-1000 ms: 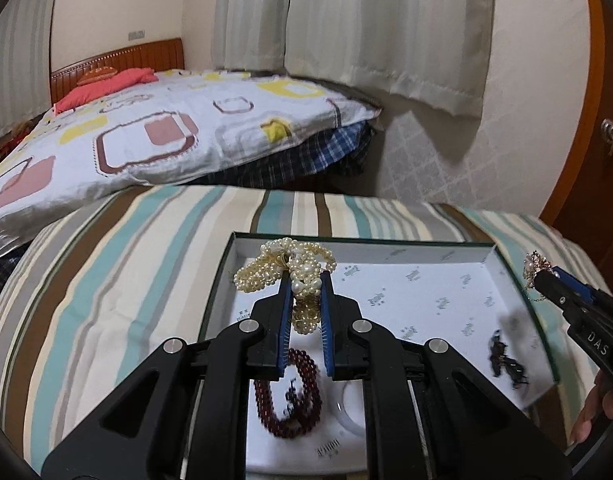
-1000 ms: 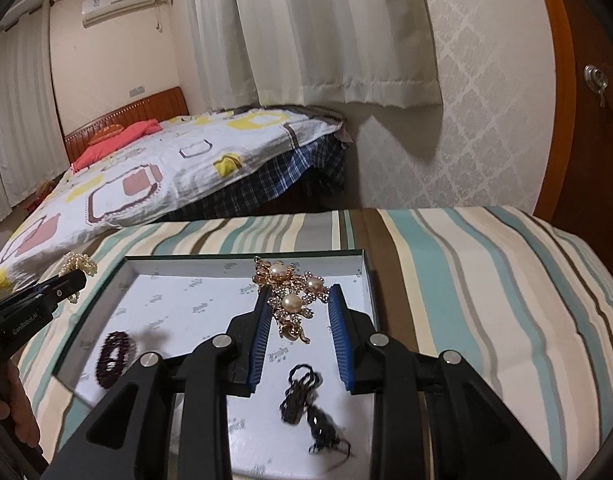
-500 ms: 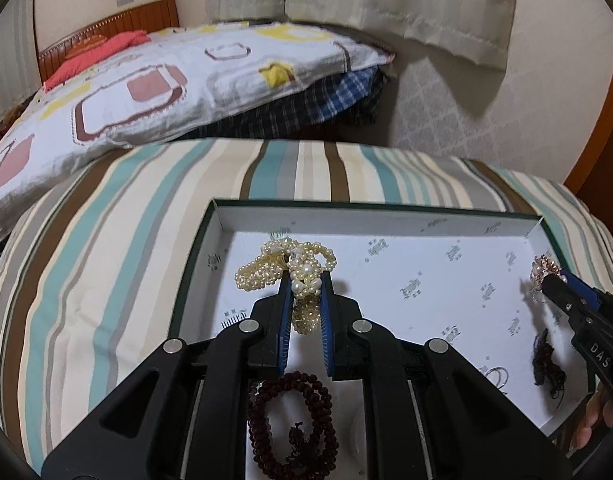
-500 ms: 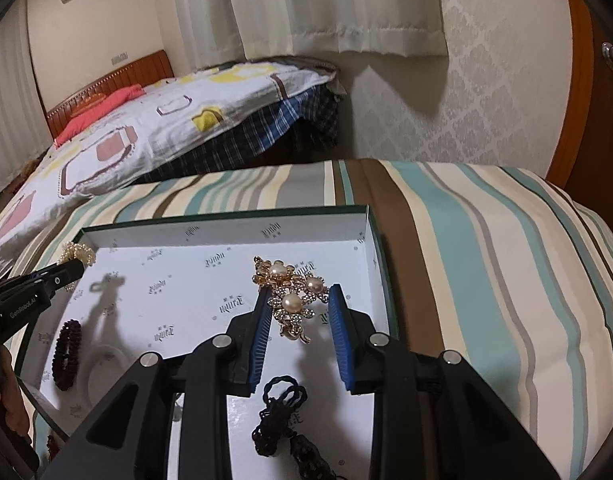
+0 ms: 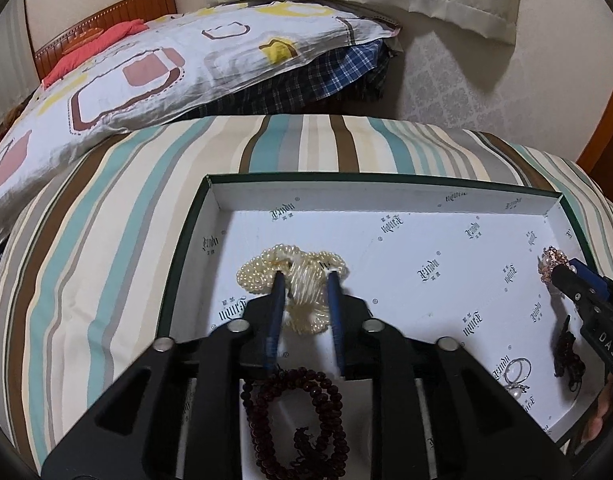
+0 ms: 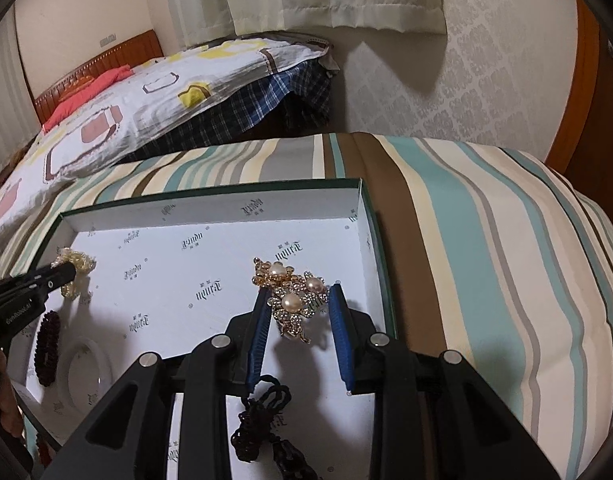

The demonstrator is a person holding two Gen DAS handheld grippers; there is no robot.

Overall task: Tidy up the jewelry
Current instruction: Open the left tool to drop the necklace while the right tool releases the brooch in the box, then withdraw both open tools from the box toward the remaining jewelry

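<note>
Placing step in hand. The left tool [image 5: 304,276] has just been opening; its jaws stand spread, and the pearl bracelet [image 5: 294,280] lies loose between them on the far-left floor of the box [image 5: 386,188]. The right tool [image 6: 300,294] pinches the gold brooch [image 6: 290,300] at far right, seemingly just above the floor. Judged next: release the brooch, lift both tools clear.

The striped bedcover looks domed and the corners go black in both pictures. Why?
Fisheye distortion: in the left wrist view the striped bedcover and box rim bow outward; the right wrist view bulges likewise, and the lens surround blacks out both views' corners.
</note>
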